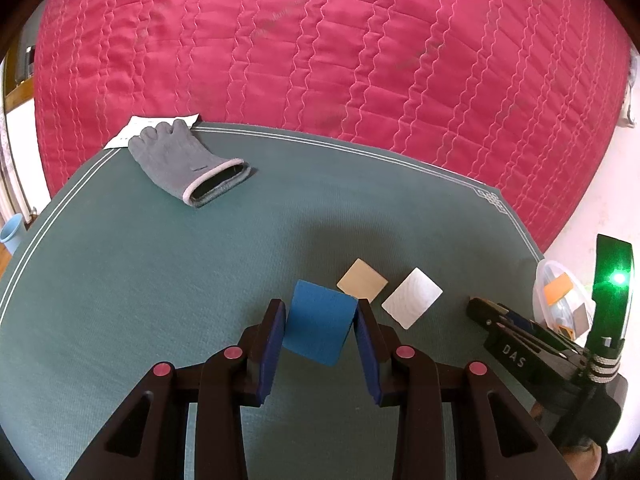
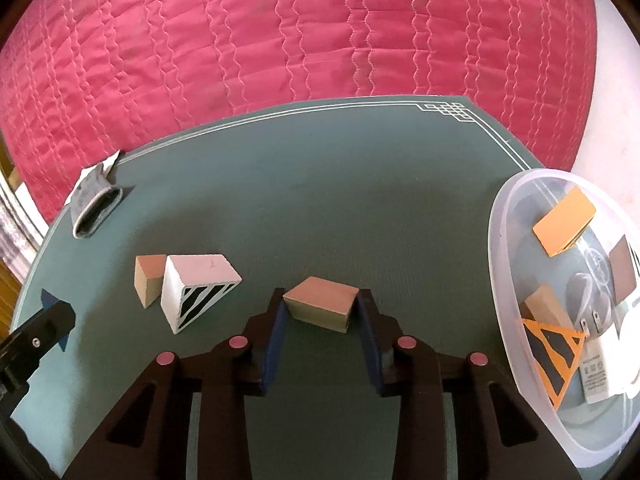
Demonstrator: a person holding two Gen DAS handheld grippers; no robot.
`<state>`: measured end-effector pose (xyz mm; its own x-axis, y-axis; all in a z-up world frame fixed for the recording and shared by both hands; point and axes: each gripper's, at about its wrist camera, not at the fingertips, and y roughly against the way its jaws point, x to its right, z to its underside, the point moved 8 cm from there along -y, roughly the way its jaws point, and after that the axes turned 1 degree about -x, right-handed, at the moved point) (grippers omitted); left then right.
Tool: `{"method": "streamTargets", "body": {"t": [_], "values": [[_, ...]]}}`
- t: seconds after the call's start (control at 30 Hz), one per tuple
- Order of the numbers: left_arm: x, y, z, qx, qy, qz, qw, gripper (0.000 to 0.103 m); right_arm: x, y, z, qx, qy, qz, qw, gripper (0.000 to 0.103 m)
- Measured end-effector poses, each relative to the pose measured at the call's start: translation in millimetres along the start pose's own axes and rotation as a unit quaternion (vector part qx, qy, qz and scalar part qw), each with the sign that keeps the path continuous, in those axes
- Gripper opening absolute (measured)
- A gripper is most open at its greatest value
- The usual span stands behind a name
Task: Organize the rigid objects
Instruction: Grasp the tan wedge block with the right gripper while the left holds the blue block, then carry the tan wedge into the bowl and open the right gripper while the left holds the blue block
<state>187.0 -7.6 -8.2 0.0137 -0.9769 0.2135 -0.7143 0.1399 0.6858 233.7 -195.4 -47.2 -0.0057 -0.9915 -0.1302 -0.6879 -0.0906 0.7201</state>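
Observation:
My left gripper [image 1: 320, 307] is shut on a blue block [image 1: 318, 326], its pads pressed on both sides, just over the green mat [image 1: 160, 280]. A tan block [image 1: 362, 281] and a white block [image 1: 412, 298] lie just right of it. My right gripper [image 2: 321, 298] is shut on a tan wooden block [image 2: 320, 308] low over the mat [image 2: 320, 208]. In the right wrist view a small tan block [image 2: 149, 278] and a white block with black stripes [image 2: 196, 292] lie to the left. My left gripper [image 2: 44, 320] shows at the far left there, my right gripper body [image 1: 520, 344] at right in the left view.
A clear plastic bowl [image 2: 504, 240] at the mat's right edge holds an orange block [image 2: 564, 220], an orange triangle and other pieces; it also shows in the left wrist view [image 1: 560, 300]. A grey glove [image 1: 188, 160] lies on paper at the far left. A pink quilt [image 1: 320, 40] lies behind.

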Motion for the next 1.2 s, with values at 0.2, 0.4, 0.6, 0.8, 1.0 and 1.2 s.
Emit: {"method": "streamTargets", "body": {"t": [0.2, 0.4, 0.6, 0.8, 1.0, 1.2], "values": [[1.2, 0.9, 0.0, 0.002, -0.001, 0.002, 1.0, 0.037, -1.7, 13.6, 9.3, 0.008, 0.008, -0.014, 1.0, 0.035], [4.7, 2.3, 0.5, 0.003, -0.007, 0.004, 1.0, 0.037, -7.6, 37.2, 12.1, 0.028, 0.012, -0.03, 0.999, 0.035], [9.5, 5.0, -0.8, 0.007, -0.012, 0.009, 0.9999, 0.037, -5.8, 62.4, 6.0, 0.054, 0.006, -0.038, 0.998, 0.035], [15.8, 9.3, -0.8, 0.01, -0.019, 0.016, 0.9996, 0.037, 7.4, 83.2, 3.0, 0.075, -0.004, -0.033, 0.997, 0.035], [23.6, 15.7, -1.5, 0.017, -0.028, 0.023, 0.9992, 0.037, 32.1, 99.4, -1.9, 0.095, -0.017, -0.01, 0.995, 0.035], [32.3, 19.2, -0.1, 0.02, -0.038, 0.029, 0.9987, 0.037, 66.9, 107.0, -8.5, 0.104, -0.044, 0.019, 0.993, 0.035]]}}
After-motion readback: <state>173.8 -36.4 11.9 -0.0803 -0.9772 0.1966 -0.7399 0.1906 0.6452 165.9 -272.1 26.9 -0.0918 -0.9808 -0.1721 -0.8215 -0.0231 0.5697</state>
